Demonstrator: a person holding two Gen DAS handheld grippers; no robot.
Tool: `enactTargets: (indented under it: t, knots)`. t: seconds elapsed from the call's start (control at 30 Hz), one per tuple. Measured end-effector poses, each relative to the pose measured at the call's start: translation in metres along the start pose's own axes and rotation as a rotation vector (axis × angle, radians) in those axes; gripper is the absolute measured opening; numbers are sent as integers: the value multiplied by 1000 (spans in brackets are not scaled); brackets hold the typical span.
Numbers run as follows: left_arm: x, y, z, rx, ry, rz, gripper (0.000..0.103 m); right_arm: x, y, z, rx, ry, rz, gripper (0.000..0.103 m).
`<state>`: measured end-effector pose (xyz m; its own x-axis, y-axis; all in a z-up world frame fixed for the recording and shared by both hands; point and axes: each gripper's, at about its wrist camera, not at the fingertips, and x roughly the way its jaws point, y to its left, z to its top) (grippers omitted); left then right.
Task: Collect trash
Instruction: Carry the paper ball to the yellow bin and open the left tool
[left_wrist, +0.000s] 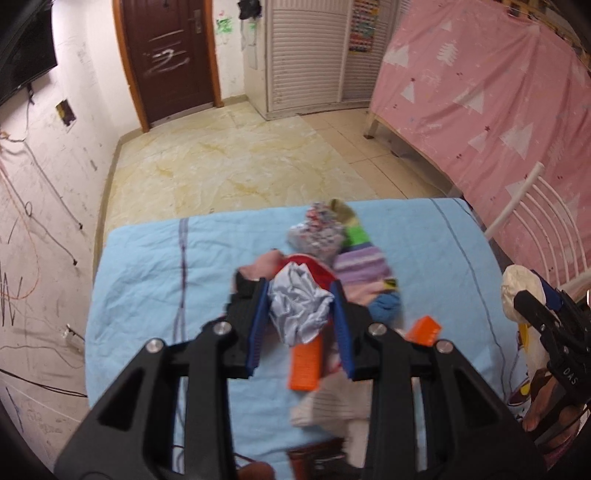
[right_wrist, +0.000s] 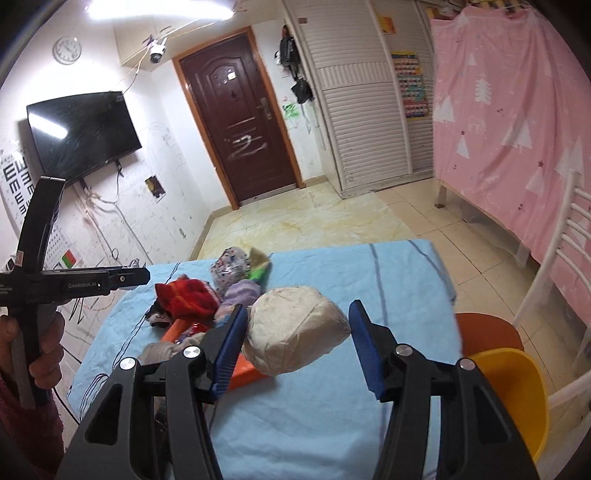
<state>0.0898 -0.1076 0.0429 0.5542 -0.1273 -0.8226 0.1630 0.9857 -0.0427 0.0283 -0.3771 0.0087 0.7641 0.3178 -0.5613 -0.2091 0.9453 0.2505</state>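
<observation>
Left gripper (left_wrist: 301, 314), seen from its own wrist camera, pinches a crumpled wad of pale grey-white paper (left_wrist: 299, 308): both blue pads (left_wrist: 258, 325) press into its sides, and the wad sits lifted above the blue-sheeted table (left_wrist: 147, 280). On the table beyond the wad lies a heap of socks and cloth (left_wrist: 325, 247), with a red piece just behind the wad and a striped purple one to its right. An orange plastic tray (left_wrist: 306, 363) lies on the table under the wad, partly hidden by the fingers. At the table's right edge the right gripper (left_wrist: 532, 295) shows from the side, with a cream-coloured ball against it. A white chair (left_wrist: 535, 221) stands beside that same edge, and a pink curtain (left_wrist: 480, 92) hangs further back.

From the right wrist camera, the right gripper (right_wrist: 297, 336) carries a crumpled ball of cream paper (right_wrist: 295, 328) above the table (right_wrist: 369, 280). The left blue pad (right_wrist: 231, 350) presses the ball's side; whether the right pad touches it I cannot tell, since a gap seems to show there. Behind the ball on the table sit the sock heap (right_wrist: 207, 295) and the orange tray (right_wrist: 243, 373). Off the table's right edge stands a yellow bin (right_wrist: 517, 398). Off its left edge a hand (right_wrist: 40, 350) grips the left gripper's handle.
</observation>
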Motion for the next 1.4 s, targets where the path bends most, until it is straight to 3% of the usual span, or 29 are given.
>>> enactTargets:
  t: [0.27,0.57,0.87,1.0,1.07,1.4]
  knots:
    - [-1,-79,-3,115,17,-68,31,-42,-67,-23,96,-44,-80,50]
    - [4,-197,-9,302,40,-197,31,-70,-147,-54,221,-35,-204,50]
    - [36,-287,-16,401,127,-290,32,-68,-192,-81,299,-4,-204,51]
    - [44,-307,-18,416,152,-301,39,-69,-195,-82,304,3,-203,55]
    - [47,-315,-18,415,159,-304,53,-69,-197,-82,311,4,-200,60]
    - [31,-308,-16,419,121,-290,53,-72,-193,-80,308,-8,-192,61]
